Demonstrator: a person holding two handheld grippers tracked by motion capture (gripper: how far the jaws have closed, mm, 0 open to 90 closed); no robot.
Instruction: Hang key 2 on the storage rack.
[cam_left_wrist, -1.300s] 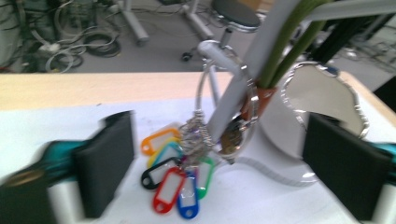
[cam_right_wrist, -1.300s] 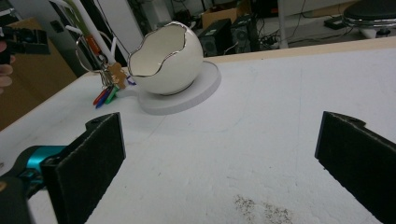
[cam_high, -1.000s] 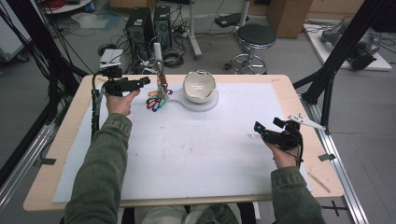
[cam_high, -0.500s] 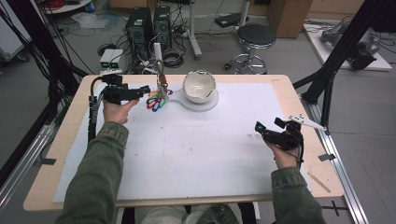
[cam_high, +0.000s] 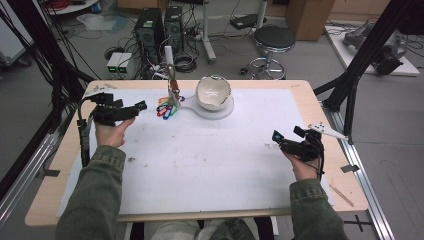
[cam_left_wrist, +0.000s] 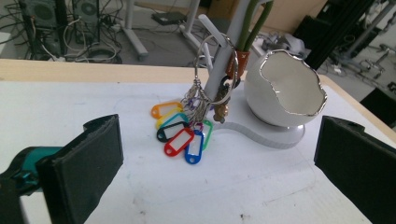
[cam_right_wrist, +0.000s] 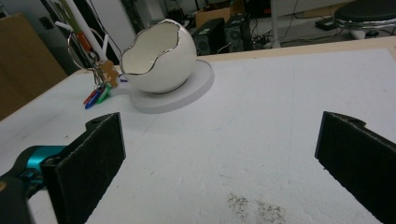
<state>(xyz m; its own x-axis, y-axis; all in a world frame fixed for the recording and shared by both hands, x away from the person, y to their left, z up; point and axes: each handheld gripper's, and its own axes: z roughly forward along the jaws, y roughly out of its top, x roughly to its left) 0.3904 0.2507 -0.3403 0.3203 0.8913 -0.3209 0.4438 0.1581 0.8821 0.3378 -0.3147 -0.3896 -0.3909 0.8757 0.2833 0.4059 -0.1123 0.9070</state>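
Fingers of the left gripper (cam_high: 141, 105) are spread wide, empty, aimed at the key ring (cam_left_wrist: 191, 126) hung on the stand (cam_left_wrist: 224, 60) far left; nothing is gripped yet. Right gripper (cam_high: 287, 138) is held released, near right on the bench (cam_high: 210, 160).

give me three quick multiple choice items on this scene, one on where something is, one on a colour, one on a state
1. Where does the bunch of key tags hang?
A. inside the egg-shaped bowl
B. from a ring on the white stand beside the bowl
C. in the right hand-held gripper

2. What colour is the egg-shaped bowl?
A. white with a silvery rim
B. red
C. black

3. How stands the left hand-held gripper?
A. shut on the tags
B. shut on nothing
C. open, short of the tags

Answers: 1 B, the ring loops over the white stand. 2 A, the left gripper view shows white shell and shiny edge. 3 C, its jaws stand wide apart with the tags ahead.
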